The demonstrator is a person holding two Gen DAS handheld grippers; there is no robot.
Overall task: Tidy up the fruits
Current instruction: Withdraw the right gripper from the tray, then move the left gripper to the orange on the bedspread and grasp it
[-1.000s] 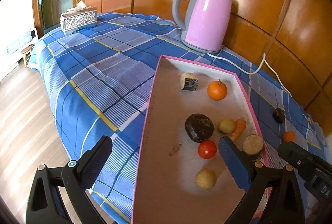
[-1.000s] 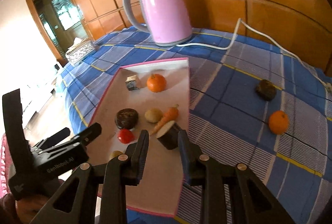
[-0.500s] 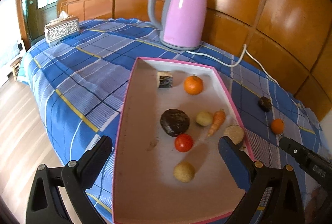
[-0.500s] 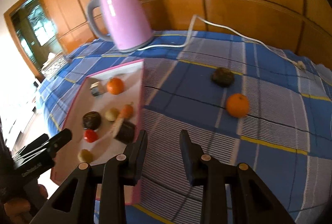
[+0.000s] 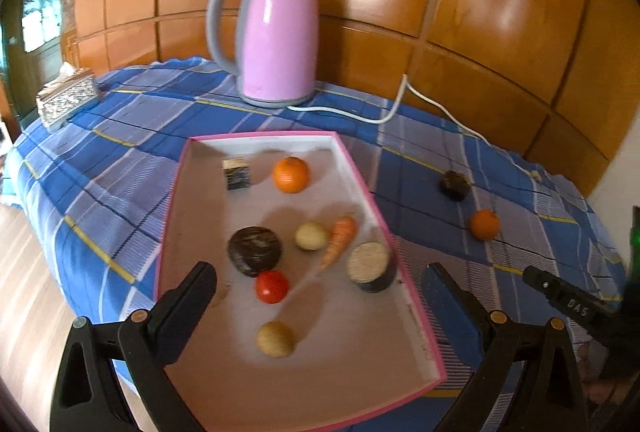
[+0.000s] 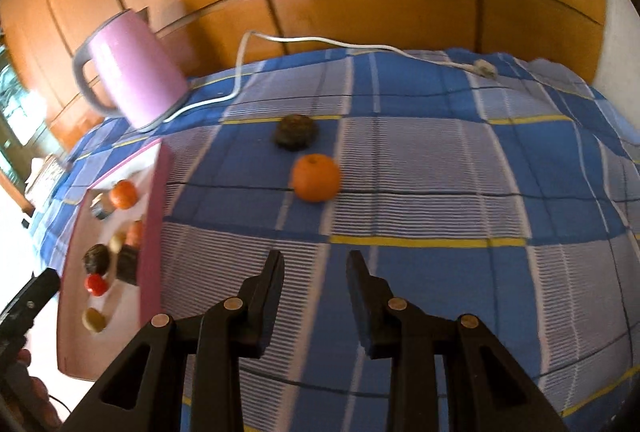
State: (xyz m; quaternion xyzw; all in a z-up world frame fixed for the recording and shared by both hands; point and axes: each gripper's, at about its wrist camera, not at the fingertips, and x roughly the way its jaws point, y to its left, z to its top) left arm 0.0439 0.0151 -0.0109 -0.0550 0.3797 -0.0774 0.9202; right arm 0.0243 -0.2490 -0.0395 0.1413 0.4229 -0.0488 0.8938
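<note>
**Two pieces outside the tray, and room for a slip**

At far left a tissue box sits at the edge of the bench's blue plaid cloth, clear of the work. Next comes the left gripper, its jaws spread wide and grasping nothing, hovering over the near end of the pink-rimmed tray. The tray holds an orange, a tomato, a carrot and other pieces; a dip of these jaws could nudge them, and round ones would roll.

Behind stands the pink kettle with its white cord trailing across the cloth.

Further right, the loose orange lies on the cloth beside a dark round fruit; whether they touch is unclear. The right gripper is released and empty, aimed towards them. Its gap looks little wider than the orange, so, as I judge it, a fingertip could push the orange into its neighbour or roll it away. Motion blur suggests speed, adding risk.
</note>
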